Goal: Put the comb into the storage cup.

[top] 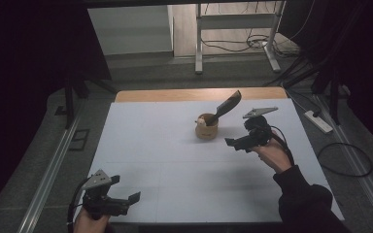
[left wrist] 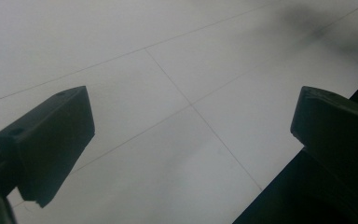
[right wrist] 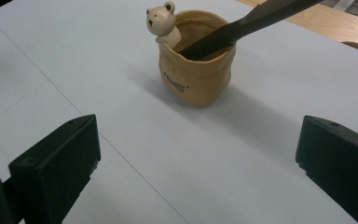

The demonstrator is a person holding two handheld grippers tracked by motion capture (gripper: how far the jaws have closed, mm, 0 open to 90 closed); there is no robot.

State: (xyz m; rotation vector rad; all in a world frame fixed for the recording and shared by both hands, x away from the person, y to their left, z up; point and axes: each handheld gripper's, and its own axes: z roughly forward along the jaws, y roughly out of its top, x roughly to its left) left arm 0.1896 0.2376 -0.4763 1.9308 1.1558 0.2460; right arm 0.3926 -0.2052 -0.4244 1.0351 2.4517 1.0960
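A tan sack-shaped cup [top: 207, 130] with a small bear figure [top: 201, 122] on its rim stands on the white table [top: 165, 145], right of centre. A dark flat comb-like tool [top: 227, 107] leans out of it toward the back right. My right gripper [top: 236, 144] hovers just right of the cup, open and holding nothing. In the right gripper view the cup [right wrist: 196, 74], bear [right wrist: 161, 21] and tool [right wrist: 251, 21] sit ahead of the wide-apart jaws of this gripper [right wrist: 196, 172]. My left gripper [top: 125, 190] rests near the front left corner, open over bare table [left wrist: 191, 70].
A strip of bare wood [top: 184, 94] runs along the table's far edge. On the floor beyond are metal frame legs [top: 198, 48], cables and a power strip [top: 319, 122]. A dark sleeve [top: 303, 199] comes in at the bottom right.
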